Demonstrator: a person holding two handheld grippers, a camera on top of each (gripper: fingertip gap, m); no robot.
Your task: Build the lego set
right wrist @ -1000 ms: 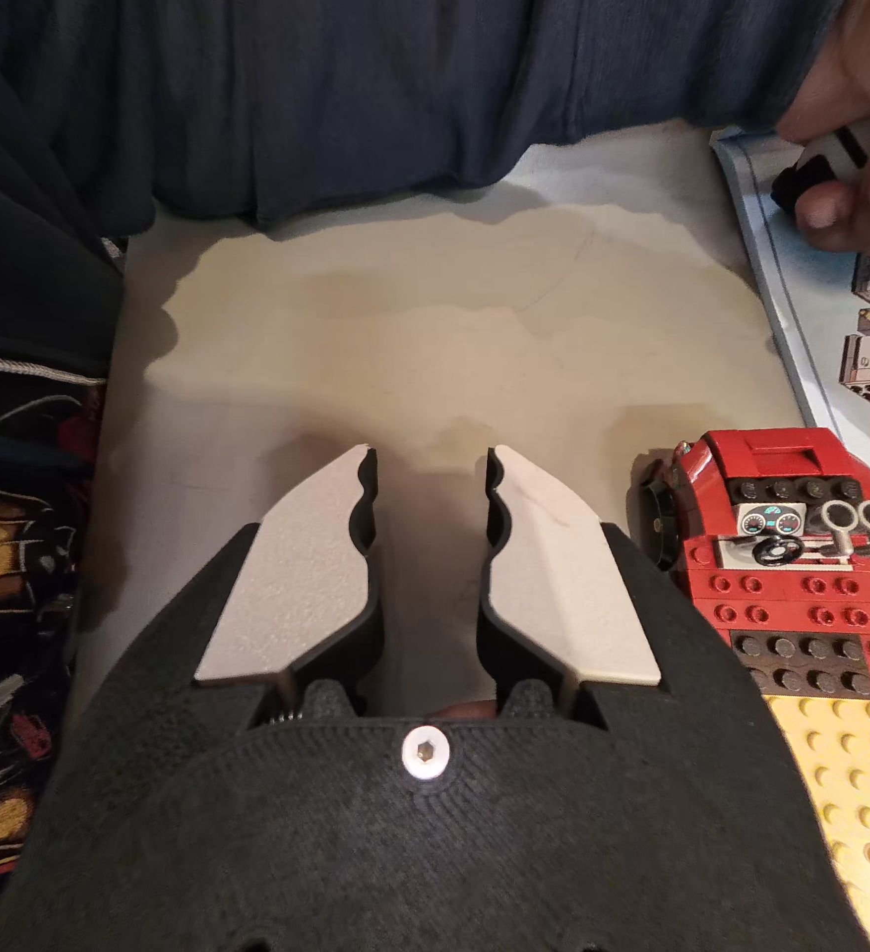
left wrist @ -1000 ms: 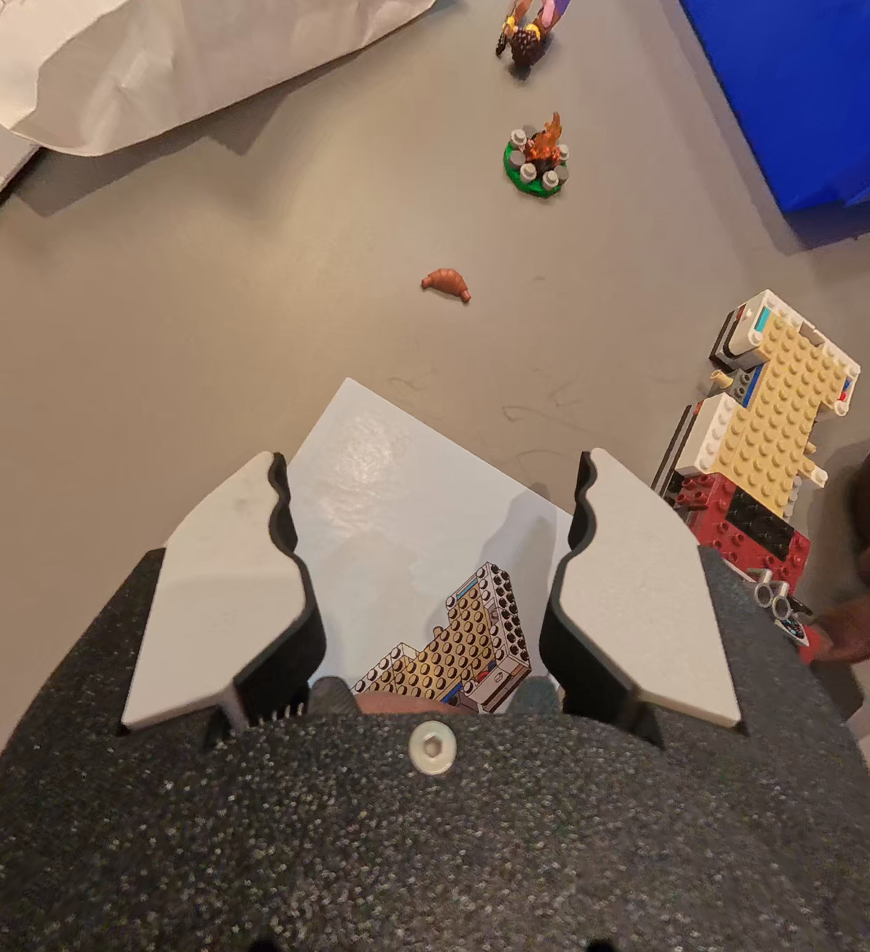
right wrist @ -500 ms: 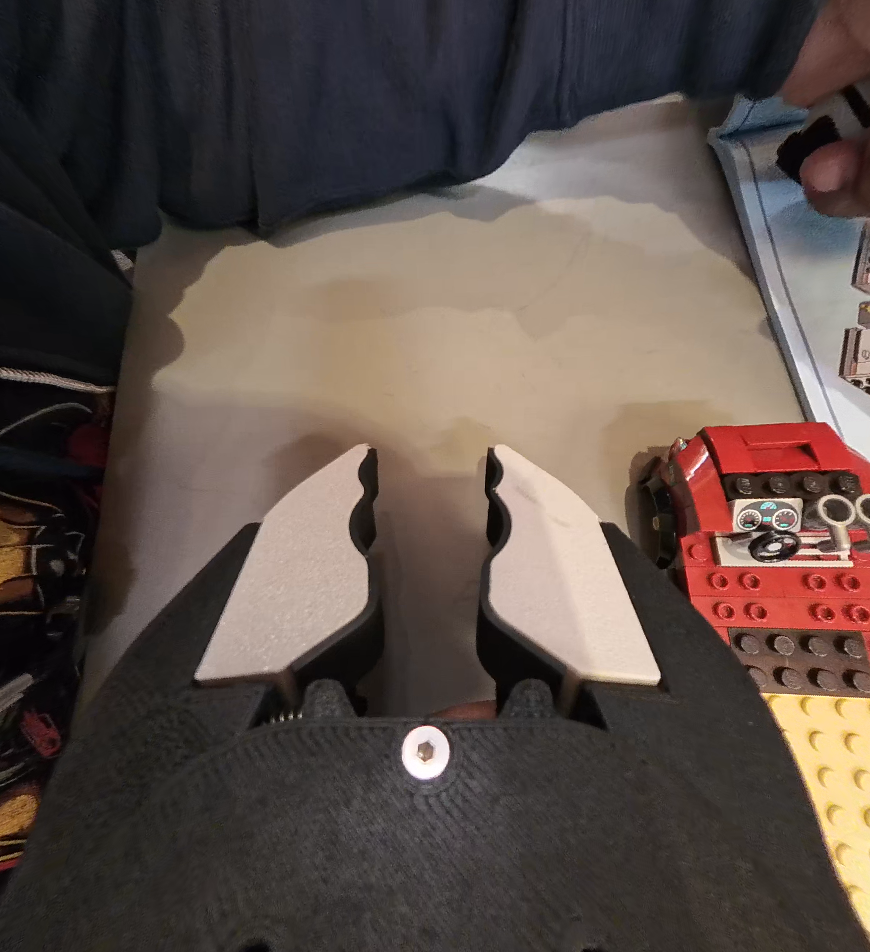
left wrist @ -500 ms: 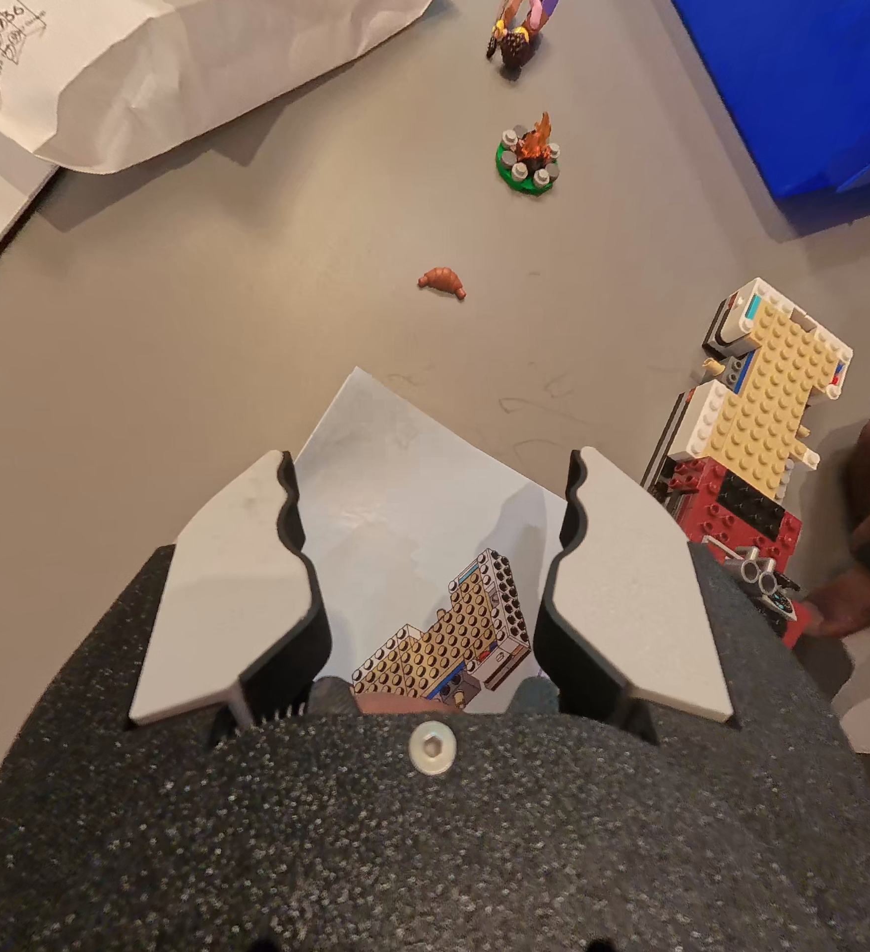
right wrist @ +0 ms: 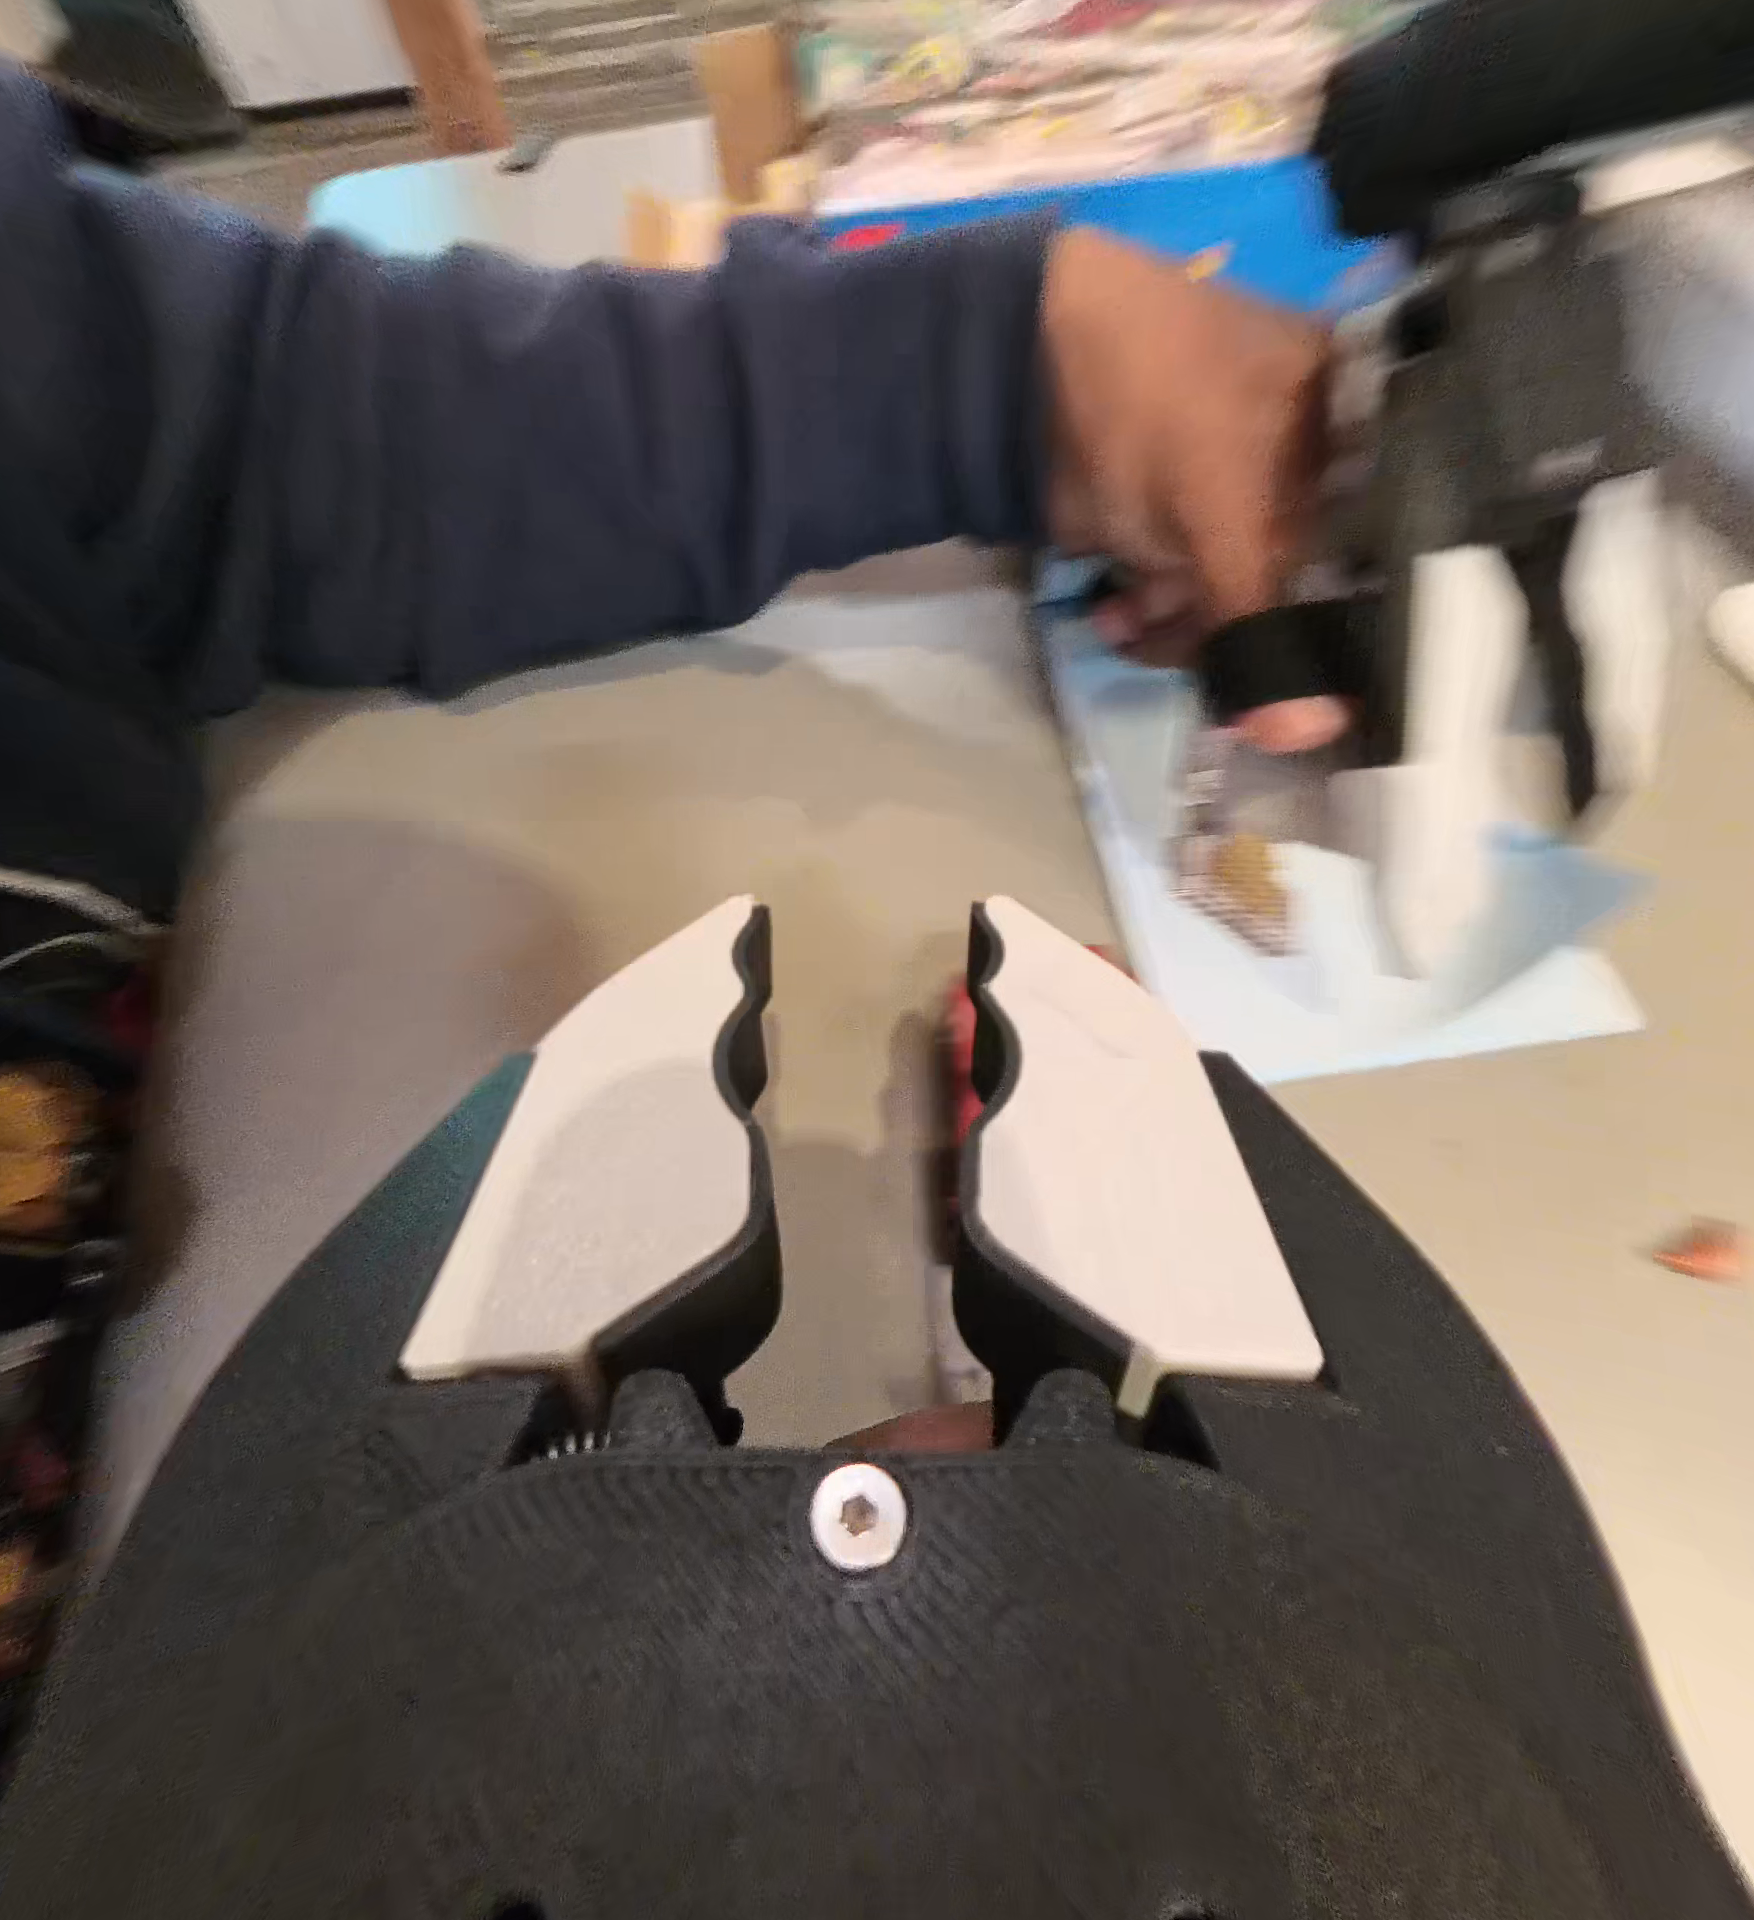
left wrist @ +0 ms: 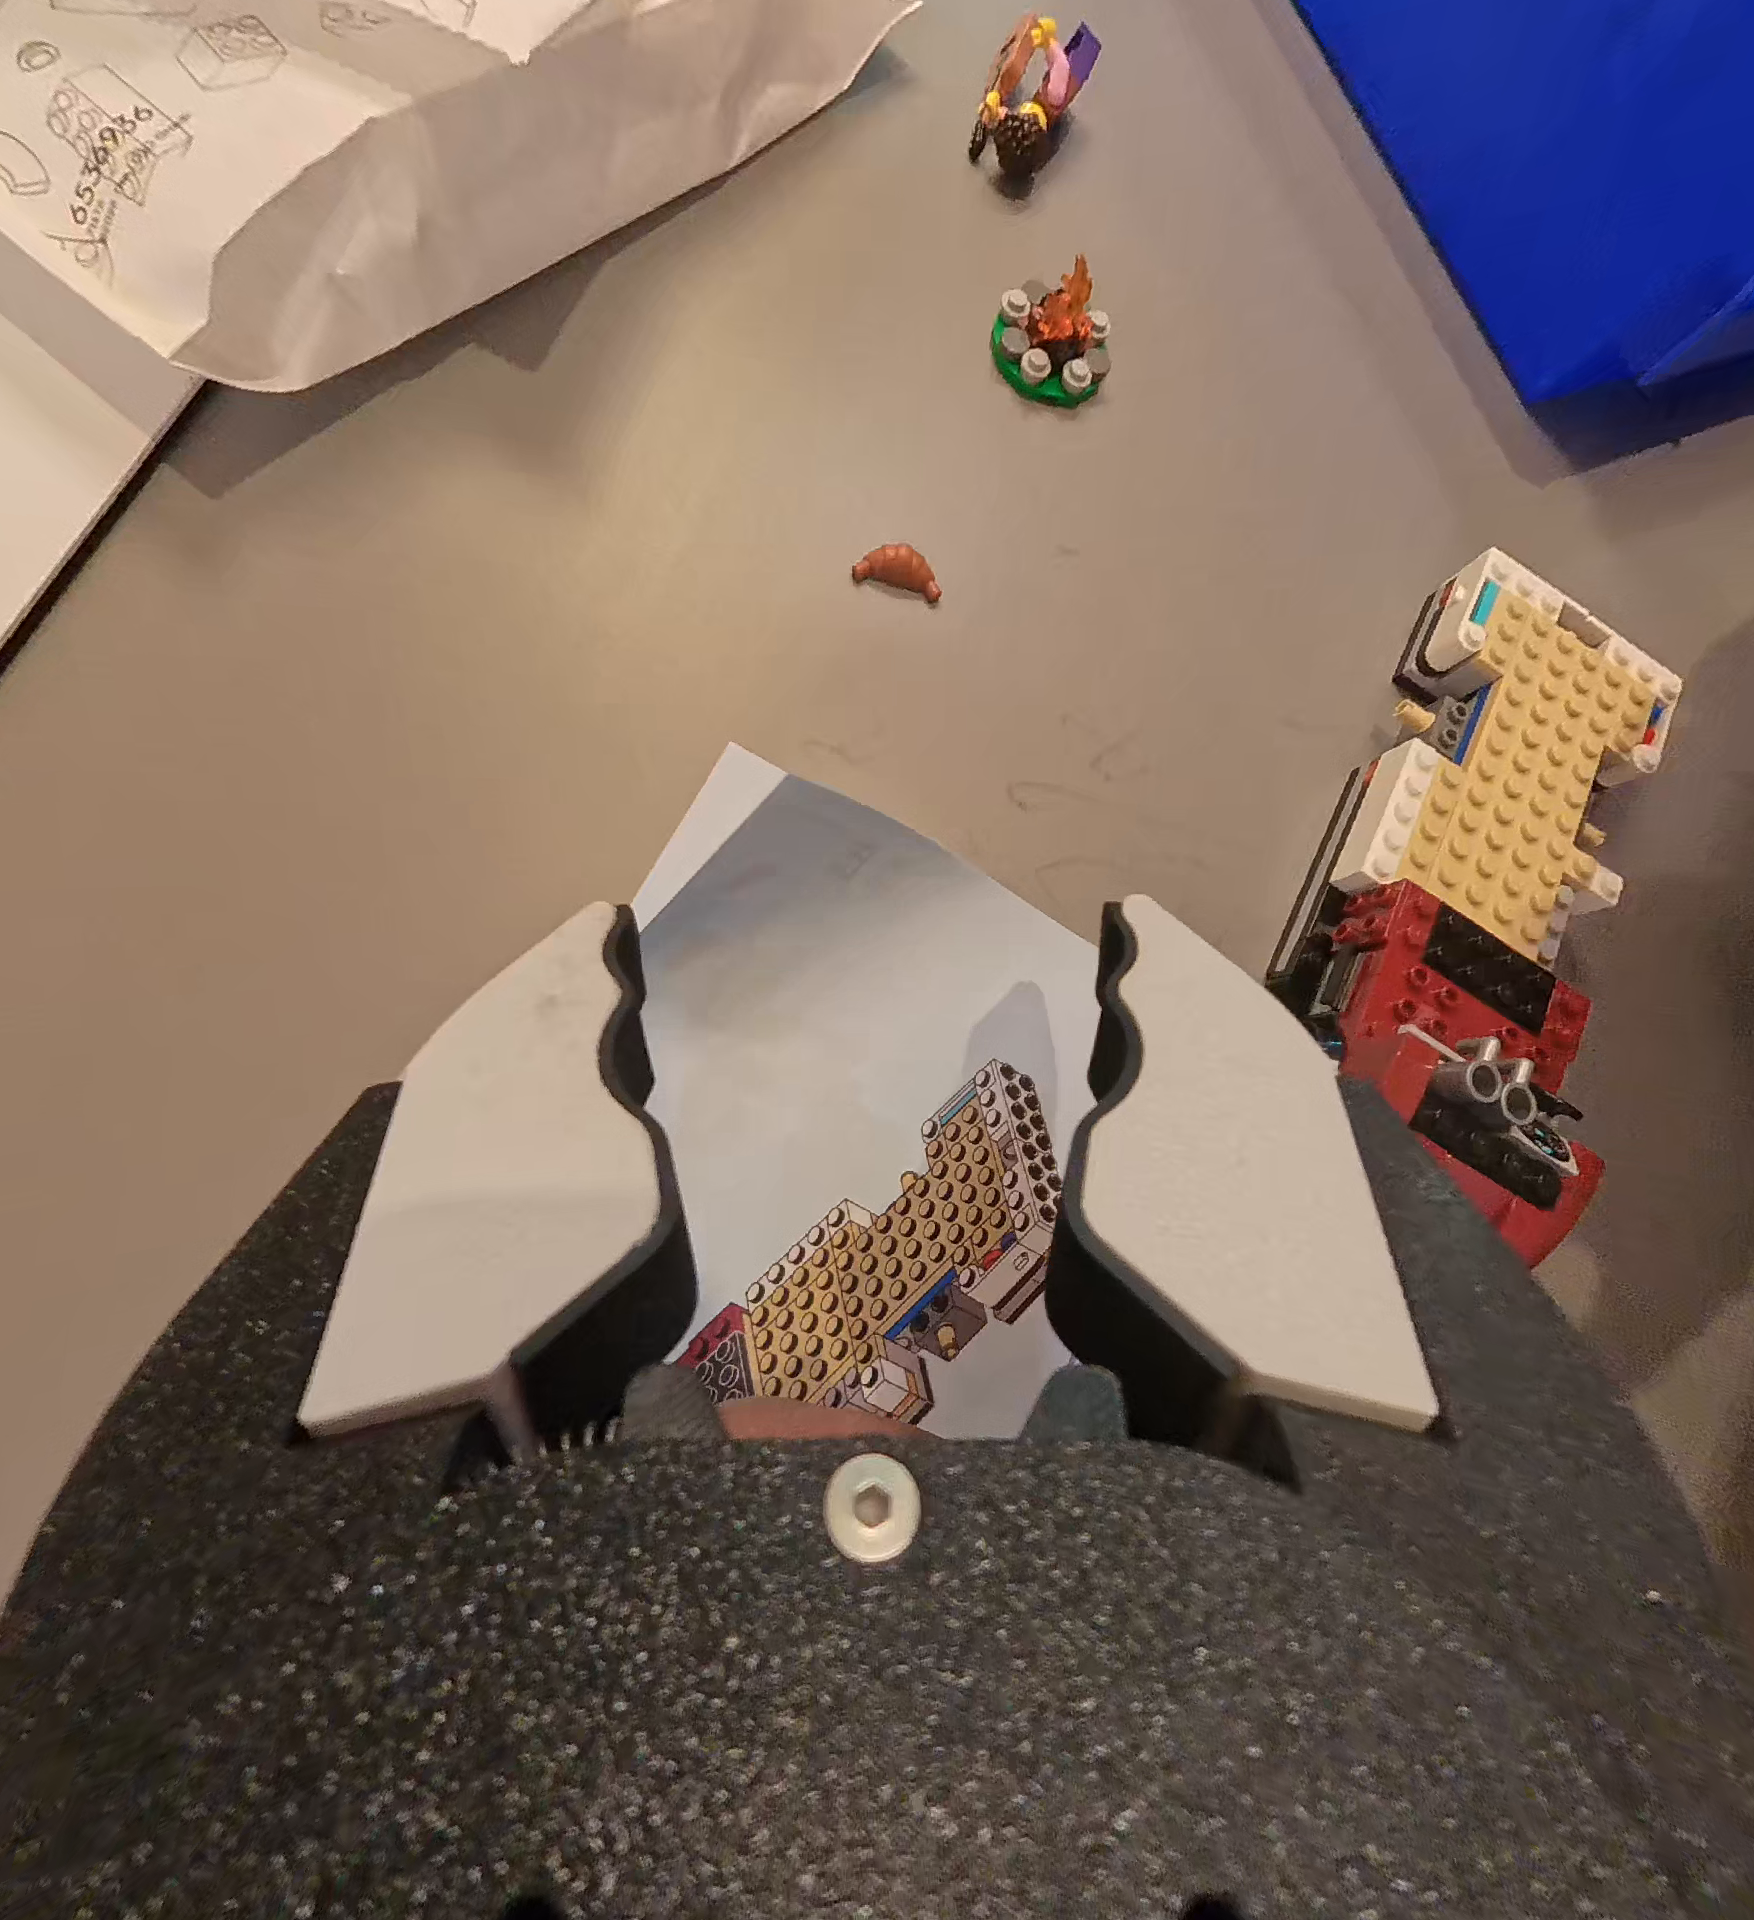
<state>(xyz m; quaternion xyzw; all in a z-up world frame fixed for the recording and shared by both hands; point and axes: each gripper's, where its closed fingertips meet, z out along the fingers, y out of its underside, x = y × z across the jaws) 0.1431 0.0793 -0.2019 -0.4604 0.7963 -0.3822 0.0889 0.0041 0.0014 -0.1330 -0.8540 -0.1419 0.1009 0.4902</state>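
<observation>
instruction booklet (left wrist: 831, 997) under spread left gripper (left wrist: 868, 914), right gripper (right wrist: 868, 914) parted, bare

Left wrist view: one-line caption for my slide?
Open left gripper hovers over instruction sheet, brick vehicle on its right.

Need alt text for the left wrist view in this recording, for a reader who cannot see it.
The left claw hangs open above a pale instruction sheet printed with a brick model, its corner curling up between the fingers. To the right on the grey table sits a tan, white and red brick vehicle; farther off are a toy croissant, a campfire piece and a white paper bag.
</observation>
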